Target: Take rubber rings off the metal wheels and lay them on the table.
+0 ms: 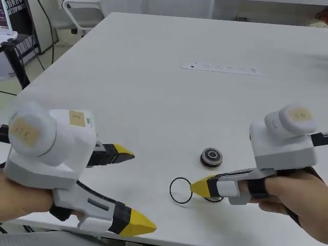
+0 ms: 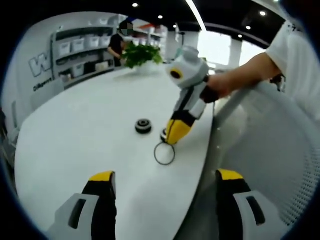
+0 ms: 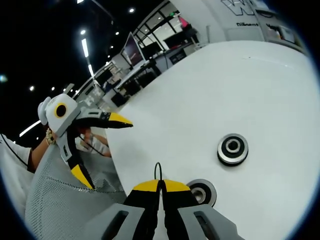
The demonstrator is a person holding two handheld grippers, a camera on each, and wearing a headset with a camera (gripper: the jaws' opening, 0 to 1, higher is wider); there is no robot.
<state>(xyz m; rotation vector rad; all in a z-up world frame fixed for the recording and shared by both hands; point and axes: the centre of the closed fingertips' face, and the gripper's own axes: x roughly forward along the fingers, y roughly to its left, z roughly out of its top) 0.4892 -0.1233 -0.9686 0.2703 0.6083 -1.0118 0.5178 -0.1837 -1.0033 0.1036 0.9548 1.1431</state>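
Shut on the rubber ring (image 1: 180,190), my right gripper (image 1: 197,188) holds it low over the table (image 1: 154,77) beside the bare wheel (image 3: 201,190); my left gripper (image 1: 138,188) gapes wide, well apart.

Flat white strip (image 1: 221,68): lies on the table (image 1: 154,102) at the far right, long axis running left to right. A row of small dark marks runs along it.

Office chair (image 1: 82,9): stands beyond the far left corner of the table.

Black stand (image 1: 18,36): on the floor at the far left.

Left gripper view:
- Green plant (image 2: 141,53) at the far end of the table.
- Shelving unit (image 2: 82,52) with pale bins, far left.
- One person (image 2: 118,45) standing by the shelves.
- White mesh chair back (image 2: 270,150), near right.
- Ceiling light strip (image 2: 194,12).

Right gripper view:
- Monitors (image 3: 132,50) on far desks.
- Round ceiling lights (image 3: 131,10).
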